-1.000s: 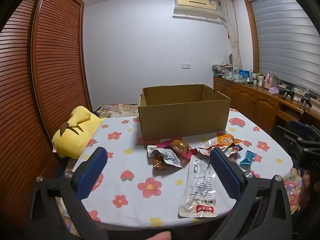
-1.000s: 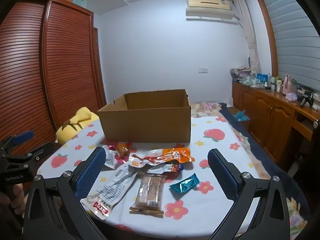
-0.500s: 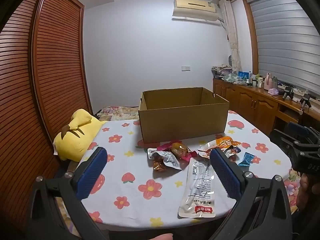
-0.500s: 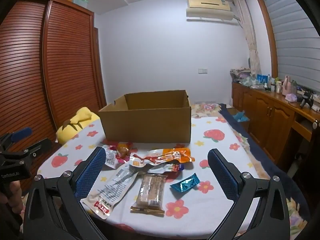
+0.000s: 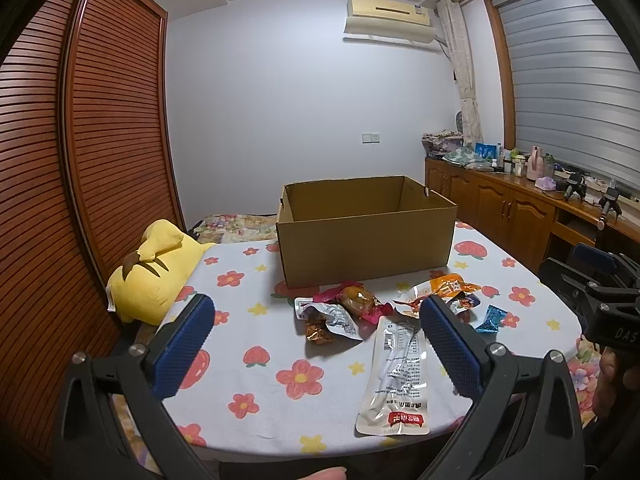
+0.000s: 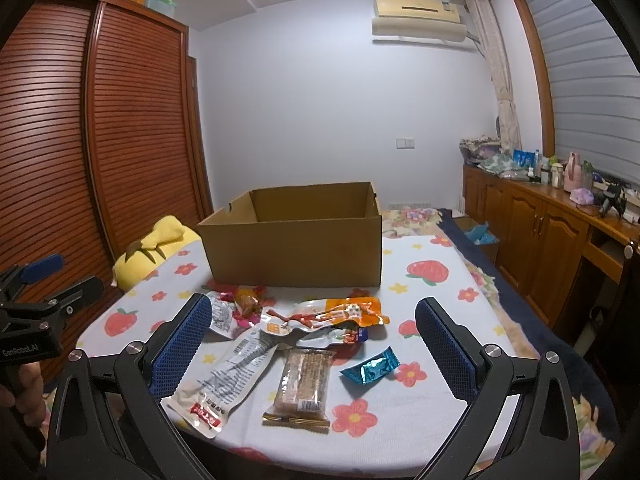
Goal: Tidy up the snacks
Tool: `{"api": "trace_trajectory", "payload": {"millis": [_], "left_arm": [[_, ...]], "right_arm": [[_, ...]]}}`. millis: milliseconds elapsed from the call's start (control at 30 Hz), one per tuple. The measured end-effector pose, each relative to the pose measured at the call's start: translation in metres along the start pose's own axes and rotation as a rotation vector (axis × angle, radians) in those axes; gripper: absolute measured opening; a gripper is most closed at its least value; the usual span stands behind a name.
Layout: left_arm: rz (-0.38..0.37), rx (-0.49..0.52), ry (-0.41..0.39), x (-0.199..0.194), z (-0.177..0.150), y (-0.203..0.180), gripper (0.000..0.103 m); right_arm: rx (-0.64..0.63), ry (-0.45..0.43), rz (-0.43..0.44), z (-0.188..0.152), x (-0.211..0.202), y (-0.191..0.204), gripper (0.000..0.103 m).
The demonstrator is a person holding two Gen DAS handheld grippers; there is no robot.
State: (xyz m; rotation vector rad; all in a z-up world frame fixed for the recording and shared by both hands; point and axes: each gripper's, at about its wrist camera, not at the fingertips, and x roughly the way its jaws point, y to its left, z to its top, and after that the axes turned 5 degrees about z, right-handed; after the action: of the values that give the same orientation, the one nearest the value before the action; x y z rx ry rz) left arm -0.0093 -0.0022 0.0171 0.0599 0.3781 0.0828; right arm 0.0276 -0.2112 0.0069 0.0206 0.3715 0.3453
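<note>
Both grippers, left (image 5: pixel 316 340) & right (image 6: pixel 310 340), fingers spread wide, empty; 1 cardboard box (image 6: pixel 294 252), 1 cereal bar (image 6: pixel 301 388).

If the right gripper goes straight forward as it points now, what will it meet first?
Probably the orange snack packet, lying between the open right gripper fingers' line; the cardboard box stands behind it. Depth is uncertain.

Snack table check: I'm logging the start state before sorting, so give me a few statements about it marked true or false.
1. The cardboard box is open at the top. True.
2. The left hand-held gripper is shut on a packet. False: it is open and holds nothing.
3. The blue wrapper lies inside the box. False: it lies on the tablecloth.
4. The cereal bar lies beside the long white packet. True.
5. The right hand-held gripper is open. True.
</note>
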Motion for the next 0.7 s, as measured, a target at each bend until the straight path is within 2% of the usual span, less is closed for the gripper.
{"api": "trace_trajectory", "payload": {"millis": [700], "left_arm": [[-0.02, 0.005, -0.004, -0.0087, 0.0063, -0.0015, 0.103]], "right_arm": [[-0.004, -0.005, -0.001, 0.0005, -0.0034, 0.0022, 0.103]]}}
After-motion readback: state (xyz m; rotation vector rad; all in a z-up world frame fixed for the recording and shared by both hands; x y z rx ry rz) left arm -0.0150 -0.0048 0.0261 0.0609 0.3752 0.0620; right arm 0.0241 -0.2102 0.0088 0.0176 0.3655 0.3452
